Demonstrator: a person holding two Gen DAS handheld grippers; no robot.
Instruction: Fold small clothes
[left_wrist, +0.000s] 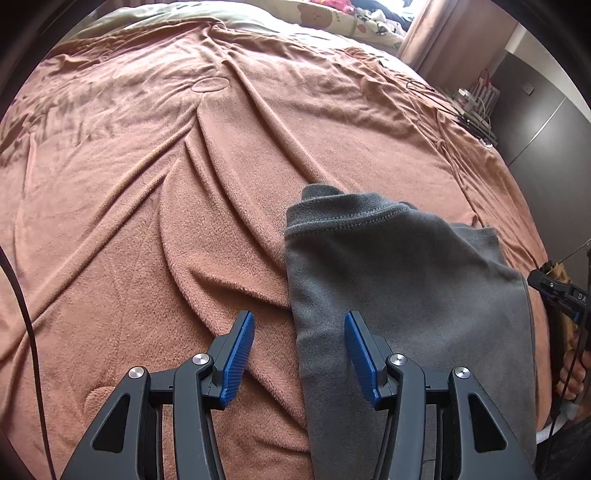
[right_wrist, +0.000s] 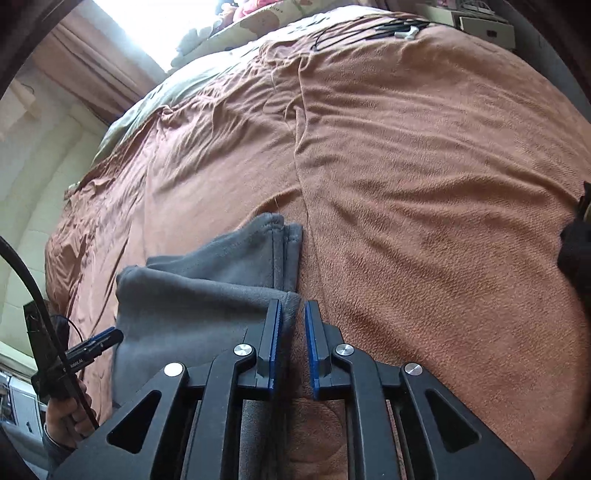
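A folded grey fleece garment (left_wrist: 406, 280) lies on the brown blanket (left_wrist: 166, 184) near the front of the bed. My left gripper (left_wrist: 299, 315) hovers open over the garment's left edge: one pad is above the blanket, the other above the grey cloth, and nothing is pinched. In the right wrist view the garment (right_wrist: 207, 288) lies left of centre. My right gripper (right_wrist: 293, 302) has its jaws nearly together, with the garment's right corner caught between the blue pads (right_wrist: 275, 332). Each gripper shows at the edge of the other's view.
The brown blanket (right_wrist: 424, 184) is rumpled into long ridges across the bed. Pillows and a patterned quilt (left_wrist: 332, 18) lie at the head. Cables and small devices (left_wrist: 476, 118) sit on the far right edge. A person's hand (right_wrist: 70, 417) holds the left tool.
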